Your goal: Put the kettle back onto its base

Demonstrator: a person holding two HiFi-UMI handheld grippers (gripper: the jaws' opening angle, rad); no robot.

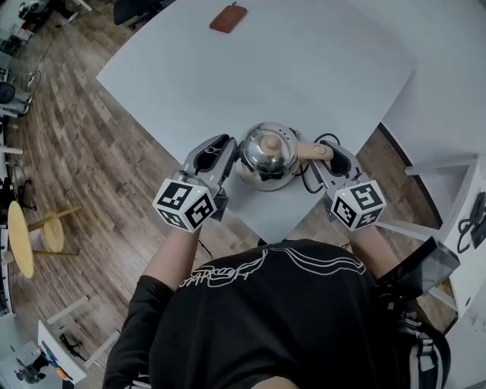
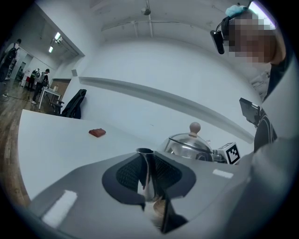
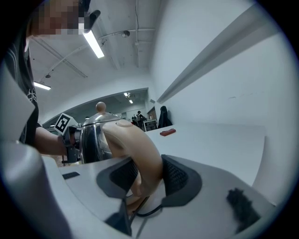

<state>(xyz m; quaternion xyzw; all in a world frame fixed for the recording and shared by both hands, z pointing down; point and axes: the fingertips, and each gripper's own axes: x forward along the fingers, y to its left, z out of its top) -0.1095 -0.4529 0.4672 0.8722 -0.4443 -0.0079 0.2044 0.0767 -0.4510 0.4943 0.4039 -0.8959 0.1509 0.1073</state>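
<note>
You're at the seating step. The kettle sits at the near edge of the white tabletop, and you carry it from both sides. Your left gripper, at its 9 o'clock, has its jaws clenched on the thin steel spout. Your right gripper, at 3 o'clock, has its jaws grasping the tan handle.

The base itself is hidden under the kettle body. Only a black cord shows at about 4 o'clock, so you can't tell yet whether it's seated. Next, you'll likely need to keep the kettle level, settle it straight down, then let go.

Far off at 12 o'clock lies a small brown case. Wood floor surrounds the tabletop.
</note>
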